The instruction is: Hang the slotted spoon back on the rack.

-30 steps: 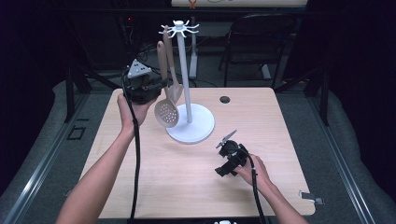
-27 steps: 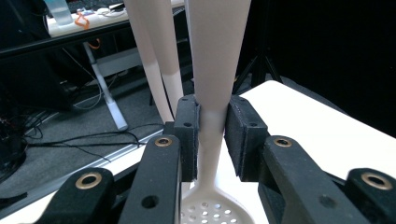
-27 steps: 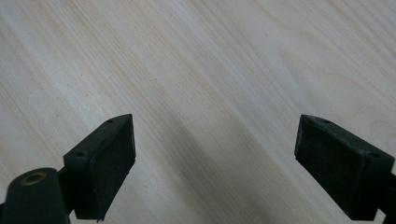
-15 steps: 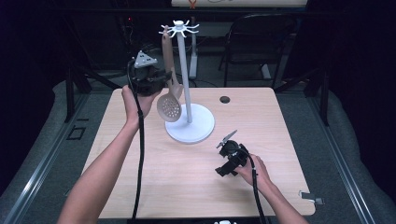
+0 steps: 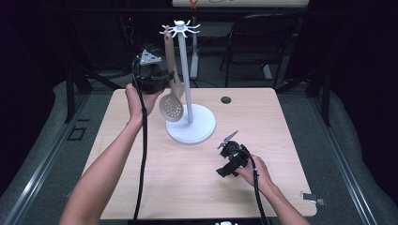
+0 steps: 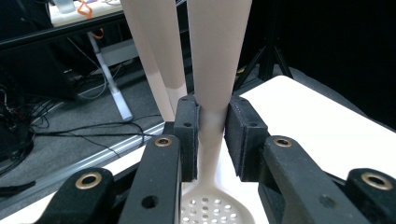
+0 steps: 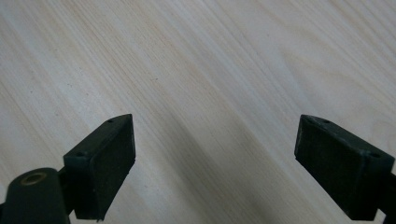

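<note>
A beige slotted spoon (image 5: 171, 108) hangs upright beside the white utensil stand (image 5: 186, 79), its handle top close under the stand's hook crown (image 5: 179, 28). My left gripper (image 5: 152, 75) is raised above the table's far left part and shut on the spoon's handle (image 6: 212, 126), with the perforated bowl (image 6: 215, 212) below the pads. A second pale shaft (image 6: 152, 51) rises just left of the held handle; I cannot tell what it is. My right gripper (image 5: 230, 159) rests on the table near the front right, its jaws open over bare wood (image 7: 210, 121).
The stand's round white base (image 5: 202, 129) sits mid-table behind the spoon. A small dark round hole or cap (image 5: 225, 100) lies at the table's far side. A chair (image 5: 263, 42) and dark frames stand beyond the far edge. A small clip (image 5: 312, 198) sits at the front right corner.
My left gripper has lifted the spoon and carried it slightly right, bringing the handle top up to the hooks. The right gripper has not moved.
</note>
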